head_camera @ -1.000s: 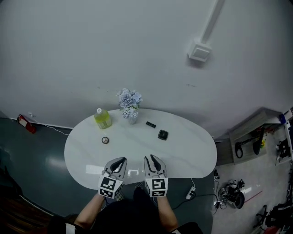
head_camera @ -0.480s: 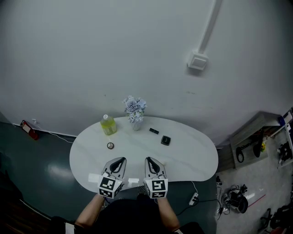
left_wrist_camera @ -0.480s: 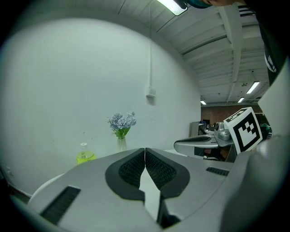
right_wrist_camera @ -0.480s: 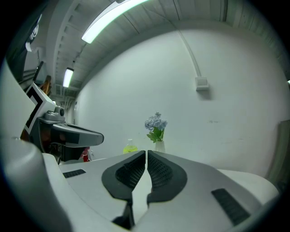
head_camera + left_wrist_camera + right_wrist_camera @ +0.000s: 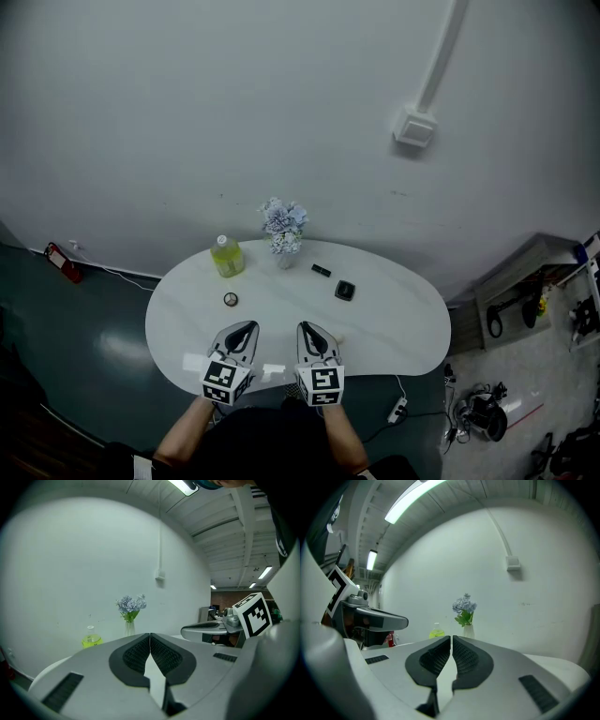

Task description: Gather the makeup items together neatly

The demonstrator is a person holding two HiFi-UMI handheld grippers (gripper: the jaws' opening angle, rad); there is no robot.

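Note:
Three small makeup items lie on the white oval table point(image 5: 394, 328): a round compact point(image 5: 231, 299) at the left, a black square case point(image 5: 345, 290) right of centre, and a small black stick point(image 5: 321, 270) behind it. My left gripper point(image 5: 242, 332) and right gripper point(image 5: 311, 331) rest side by side at the table's near edge, well short of the items. Both are shut with nothing between the jaws. In the left gripper view the jaws point(image 5: 150, 639) meet at the tips; the same holds in the right gripper view point(image 5: 452, 641).
A yellow-green bottle point(image 5: 226, 256) and a vase of pale blue flowers point(image 5: 285, 228) stand at the table's back edge by the white wall. A power strip point(image 5: 397, 409) and cables lie on the dark floor at the right, with clutter further right.
The head view has pulled back and tilted, so the table and its items sit lower and smaller in the picture. Both grippers have stayed at the near edge.

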